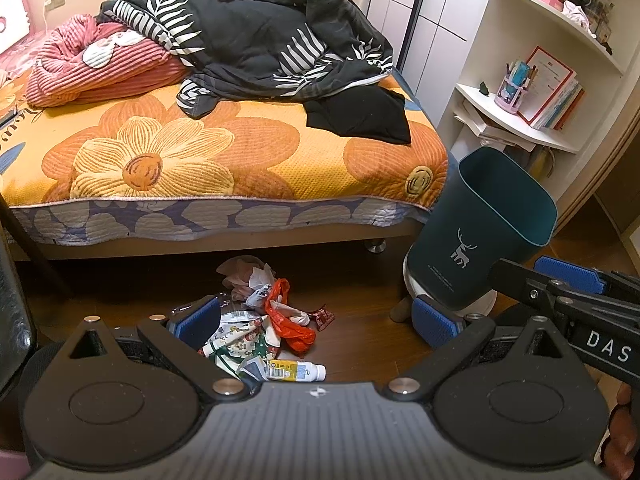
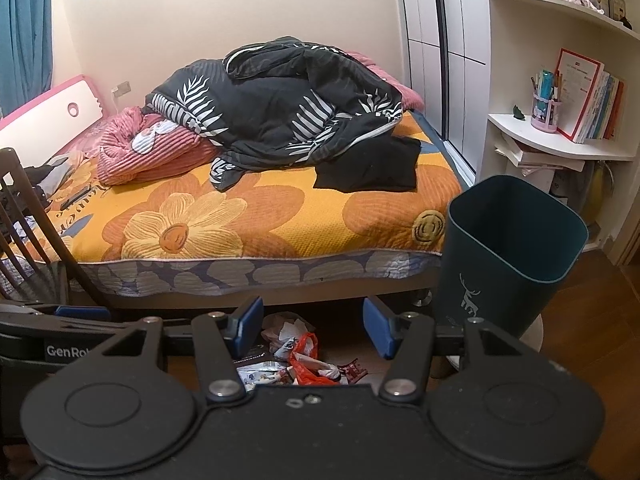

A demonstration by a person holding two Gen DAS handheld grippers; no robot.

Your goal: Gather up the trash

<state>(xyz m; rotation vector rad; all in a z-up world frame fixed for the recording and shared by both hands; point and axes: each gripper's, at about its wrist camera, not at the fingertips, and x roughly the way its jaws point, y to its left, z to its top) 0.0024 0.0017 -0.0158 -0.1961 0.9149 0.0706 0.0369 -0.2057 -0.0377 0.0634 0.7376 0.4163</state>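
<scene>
Now both empty: left hand-held gripper (image 1: 316,326) spread wide over trash pile (image 1: 266,320), right hand-held gripper (image 2: 314,326) parted beside bin (image 2: 504,256) (likely awaiting drops).

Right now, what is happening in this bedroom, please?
A person holds two grippers above a pile of trash on the wooden floor beside the bed. The left gripper and the right gripper are both open and hold nothing. A dark green bin stands to the right of the pile, and no trash shows inside it. Nothing appears collected yet.
</scene>
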